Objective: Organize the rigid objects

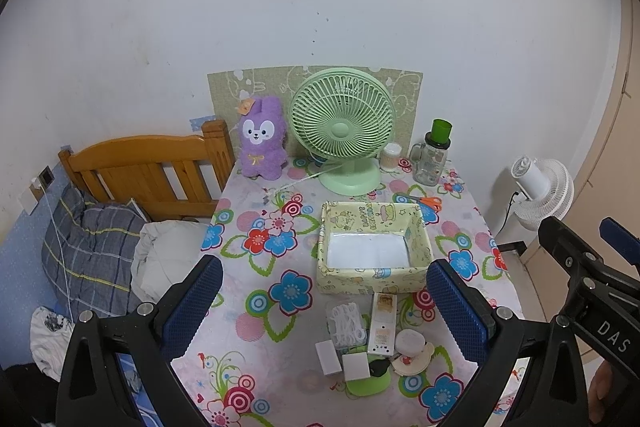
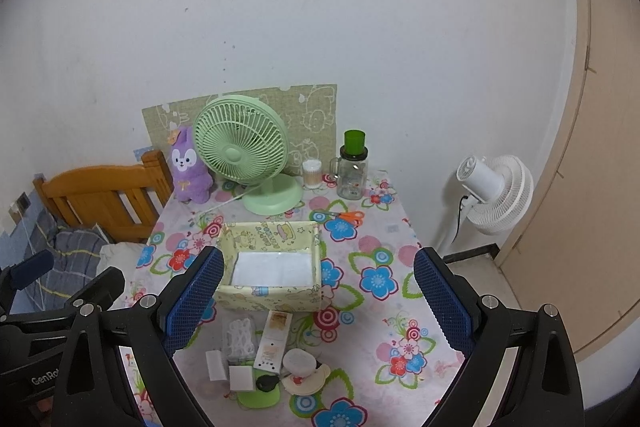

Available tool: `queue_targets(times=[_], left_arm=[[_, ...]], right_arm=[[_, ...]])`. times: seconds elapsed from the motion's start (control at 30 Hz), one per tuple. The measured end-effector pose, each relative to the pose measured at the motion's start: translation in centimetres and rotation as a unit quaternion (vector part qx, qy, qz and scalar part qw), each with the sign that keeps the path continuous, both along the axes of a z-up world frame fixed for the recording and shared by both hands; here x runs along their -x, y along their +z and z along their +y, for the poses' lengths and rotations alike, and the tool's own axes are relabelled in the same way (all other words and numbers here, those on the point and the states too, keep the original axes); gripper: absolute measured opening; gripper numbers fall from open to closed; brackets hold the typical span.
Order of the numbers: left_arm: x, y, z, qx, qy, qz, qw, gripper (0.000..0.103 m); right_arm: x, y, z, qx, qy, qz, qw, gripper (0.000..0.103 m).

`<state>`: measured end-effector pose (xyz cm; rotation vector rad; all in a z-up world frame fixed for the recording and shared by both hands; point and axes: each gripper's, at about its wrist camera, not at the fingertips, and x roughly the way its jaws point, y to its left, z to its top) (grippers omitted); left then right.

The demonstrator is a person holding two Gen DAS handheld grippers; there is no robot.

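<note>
Both grippers hang above the near edge of the table (image 1: 248,331), and each one has its two blue fingers wide apart with nothing between them: the left gripper (image 1: 324,301) and the right gripper (image 2: 319,301). One yellow box (image 1: 374,247) stands in the middle of the table with its white bottom showing. Just at 6 o'clock from it lies one small pile: two white blocks (image 1: 329,357), one white remote (image 1: 382,323), one clear bag with white pieces (image 1: 346,321), one round white lid (image 1: 410,341) and one green card (image 1: 370,383). At 12 o'clock from the box stands one green fan (image 1: 342,127), at 10 o'clock one purple plush toy (image 1: 262,139), at 1 o'clock one pair of orange scissors (image 1: 426,201) and one glass jar (image 1: 432,157).
</note>
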<state>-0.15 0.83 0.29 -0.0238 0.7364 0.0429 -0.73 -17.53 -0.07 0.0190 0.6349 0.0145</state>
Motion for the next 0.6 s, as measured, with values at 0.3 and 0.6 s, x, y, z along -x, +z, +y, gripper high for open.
queue_targets(times=[0.3, 0.6], left_arm=[[-0.49, -0.48, 0.15, 0.018, -0.003, 0.004, 0.9998, 0.103], [-0.39, -0.32, -0.46, 0.007, -0.004, -0.011, 0.9999, 0.103]], right_arm=[[0.22, -0.13, -0.24, -0.009, 0.004, -0.010, 1.000, 0.098], [0.18, -0.08, -0.19, -0.005, -0.003, -0.015, 1.000, 0.098]])
